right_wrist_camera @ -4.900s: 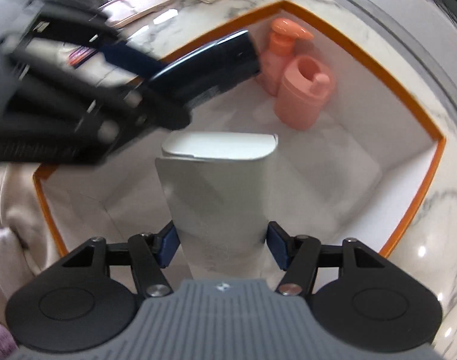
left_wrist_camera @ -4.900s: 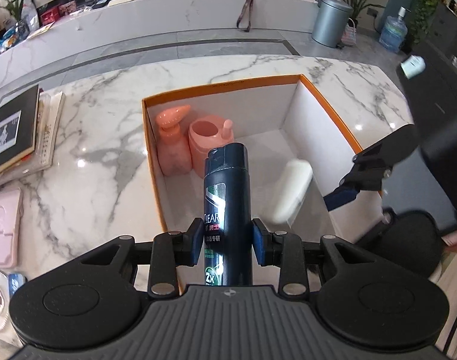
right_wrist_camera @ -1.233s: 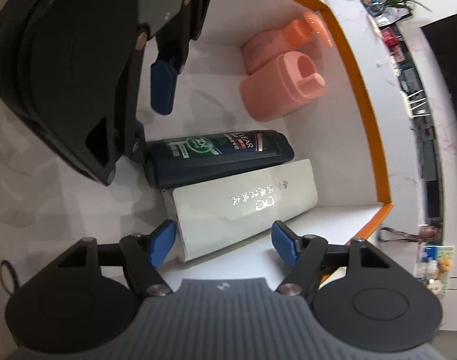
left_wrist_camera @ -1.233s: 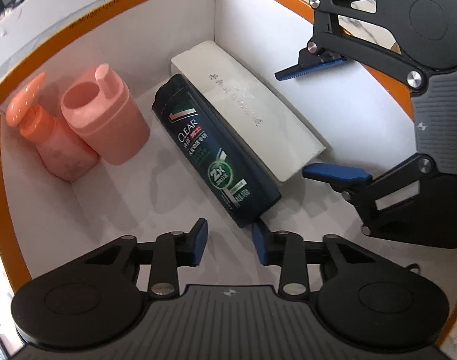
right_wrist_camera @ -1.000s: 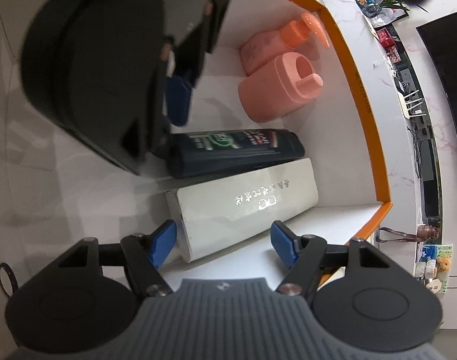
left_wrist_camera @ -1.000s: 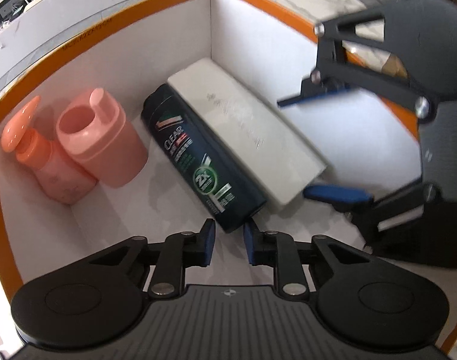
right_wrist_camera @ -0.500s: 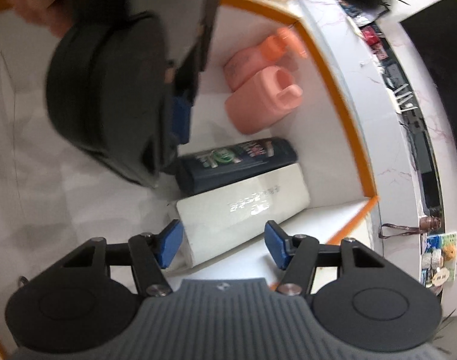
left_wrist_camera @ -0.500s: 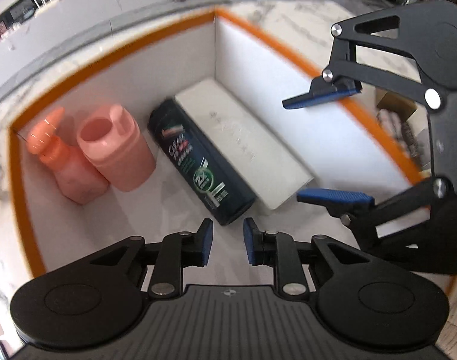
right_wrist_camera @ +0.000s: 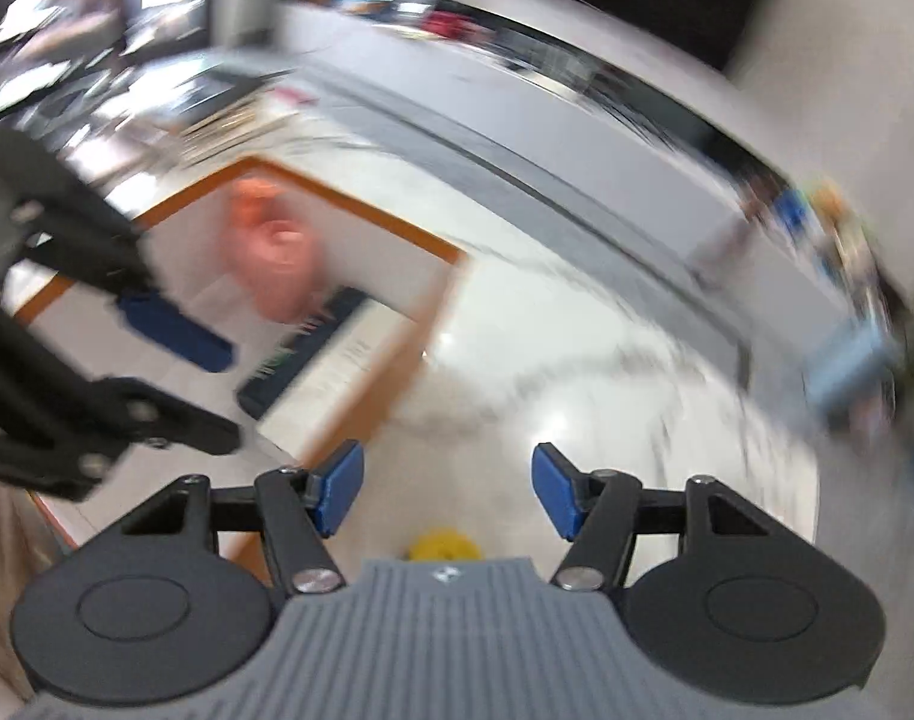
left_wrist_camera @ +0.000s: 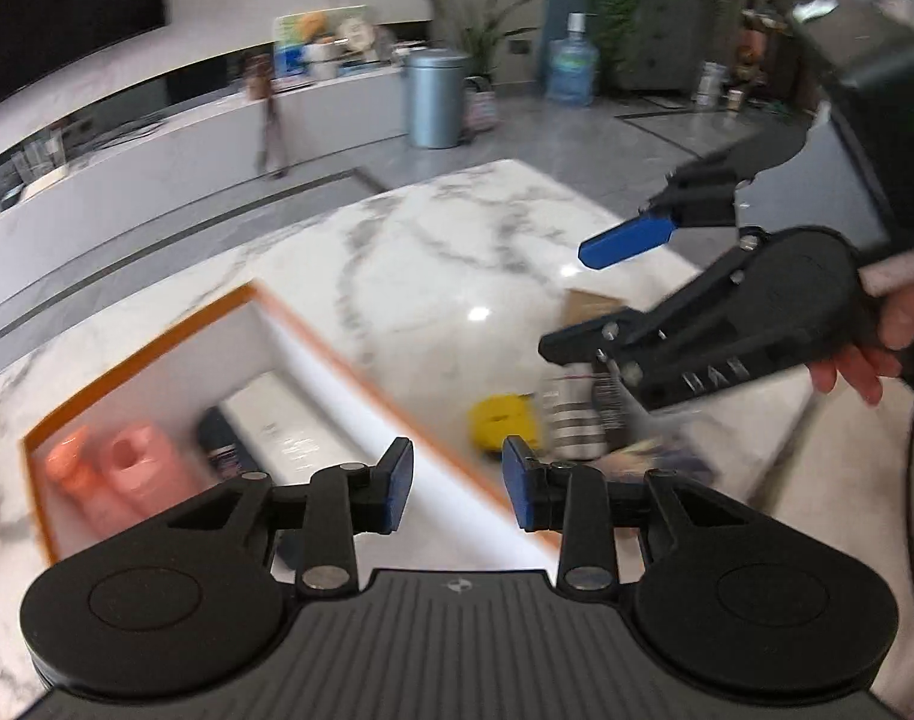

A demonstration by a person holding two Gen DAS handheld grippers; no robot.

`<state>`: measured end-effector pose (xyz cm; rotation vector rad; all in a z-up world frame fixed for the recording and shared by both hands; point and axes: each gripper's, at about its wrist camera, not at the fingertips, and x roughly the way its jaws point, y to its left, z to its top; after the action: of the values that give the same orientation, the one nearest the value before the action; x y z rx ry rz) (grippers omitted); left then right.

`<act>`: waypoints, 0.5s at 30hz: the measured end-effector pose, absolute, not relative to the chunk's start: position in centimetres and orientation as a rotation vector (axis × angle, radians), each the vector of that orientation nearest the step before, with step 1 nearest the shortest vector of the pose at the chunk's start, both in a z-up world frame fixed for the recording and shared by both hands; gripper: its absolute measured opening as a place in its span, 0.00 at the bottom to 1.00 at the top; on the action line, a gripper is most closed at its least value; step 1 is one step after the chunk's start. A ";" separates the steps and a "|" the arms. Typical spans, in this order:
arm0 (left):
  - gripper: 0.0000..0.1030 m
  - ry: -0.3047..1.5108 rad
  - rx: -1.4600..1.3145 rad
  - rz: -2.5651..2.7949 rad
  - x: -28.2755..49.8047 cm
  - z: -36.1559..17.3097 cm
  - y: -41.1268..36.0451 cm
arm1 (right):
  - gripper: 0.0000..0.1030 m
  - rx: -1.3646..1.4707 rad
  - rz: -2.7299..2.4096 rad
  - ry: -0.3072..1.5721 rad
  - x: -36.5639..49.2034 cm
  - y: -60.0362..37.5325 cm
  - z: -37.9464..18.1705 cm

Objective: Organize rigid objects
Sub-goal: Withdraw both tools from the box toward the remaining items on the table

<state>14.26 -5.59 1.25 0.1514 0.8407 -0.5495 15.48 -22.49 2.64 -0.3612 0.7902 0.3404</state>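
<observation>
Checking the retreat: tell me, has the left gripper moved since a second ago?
Yes. The left gripper, opening and empty, has pulled up and out of the box, toward its right rim.

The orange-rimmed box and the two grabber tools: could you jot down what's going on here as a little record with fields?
Box: orange-rimmed box, white inside, on a marble table
In box: two pink containers, a dark bottle, a white pack
Outside box: yellow object, a silvery can, blurred
Left gripper: above the box edge, jaws opening, nothing between them
Right gripper: open, empty, over the table
</observation>
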 end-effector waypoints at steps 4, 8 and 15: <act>0.45 0.923 0.098 -0.638 14.4 0.0 -8.9 | 0.61 -0.156 0.132 0.881 13.5 -27.8 1.5; 0.45 1.002 0.108 -0.654 14.8 -1.9 -12.4 | 0.61 0.220 0.013 1.036 10.6 -32.6 -1.5; 0.51 1.045 0.287 -0.648 13.5 -4.3 -16.9 | 0.59 0.543 0.021 1.105 8.8 -34.1 -6.7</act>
<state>13.46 -16.94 -4.34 0.2873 1.0446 -0.6476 8.82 -34.12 -6.72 0.5429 1.1048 0.0209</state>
